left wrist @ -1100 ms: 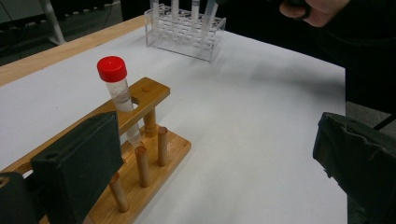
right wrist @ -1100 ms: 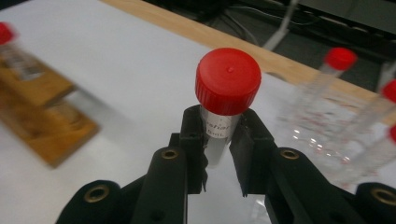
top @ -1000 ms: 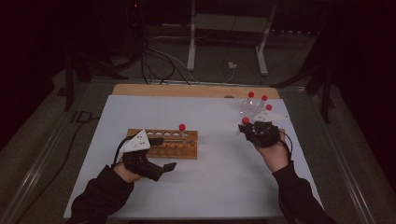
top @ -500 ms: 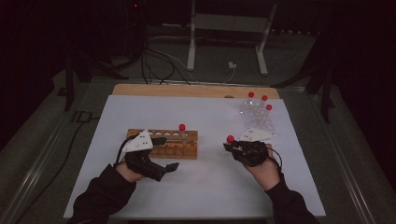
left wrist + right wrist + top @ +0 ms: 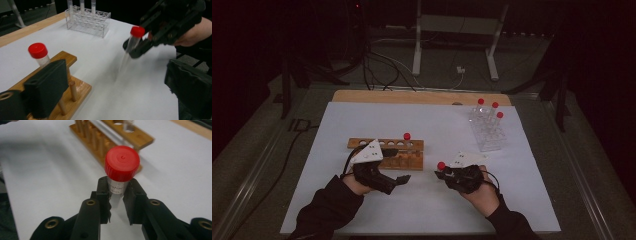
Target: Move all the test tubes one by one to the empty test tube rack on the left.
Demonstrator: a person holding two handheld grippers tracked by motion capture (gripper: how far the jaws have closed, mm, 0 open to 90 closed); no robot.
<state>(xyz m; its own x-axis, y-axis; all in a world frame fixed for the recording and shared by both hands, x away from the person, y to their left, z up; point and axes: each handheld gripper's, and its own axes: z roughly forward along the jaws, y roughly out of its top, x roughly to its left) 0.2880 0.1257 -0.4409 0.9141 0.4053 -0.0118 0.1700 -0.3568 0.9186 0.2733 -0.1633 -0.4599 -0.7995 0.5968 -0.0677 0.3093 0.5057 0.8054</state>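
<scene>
tube (image 5: 119, 185): clear, red cap, we see it upright | right hand-held gripper (image 5: 117, 195): clamped on tube, lower centre | left hand-held gripper (image 5: 399, 179): jaws apart, just narrowing, nothing between

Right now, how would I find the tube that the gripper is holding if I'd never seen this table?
Start at the white table and find the wooden rack near its middle. Just right of it, the right gripper pinches a clear tube with a red cap. The other red-capped tubes stand in racks; this one hangs above the table, gripped just under its cap.
</scene>
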